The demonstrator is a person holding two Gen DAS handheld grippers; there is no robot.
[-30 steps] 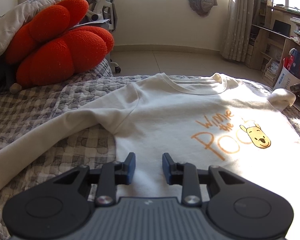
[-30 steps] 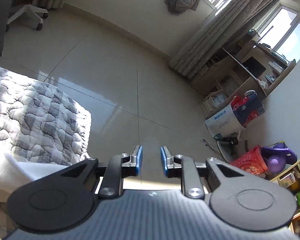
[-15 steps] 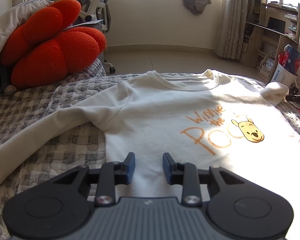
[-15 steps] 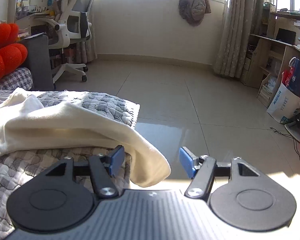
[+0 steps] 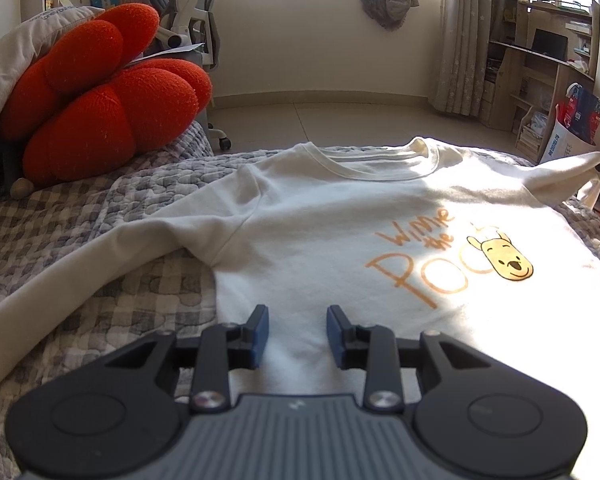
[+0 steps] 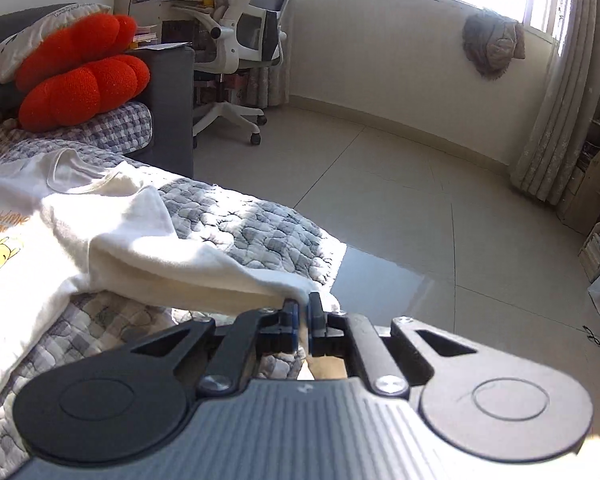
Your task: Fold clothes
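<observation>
Right wrist view: right gripper [image 6: 303,322] pinches the sleeve cuff [image 6: 296,290] of the cream sweatshirt [image 5: 340,240] spread on the bed [image 6: 260,232], left gripper [image 5: 294,332] hangs spread and empty over the hem; sleeve fold starting, next carry the cuff across the chest.

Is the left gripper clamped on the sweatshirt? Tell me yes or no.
No: the left gripper hangs over the sweatshirt with a clear gap between its fingers, and no cloth is pinched between them.
</observation>
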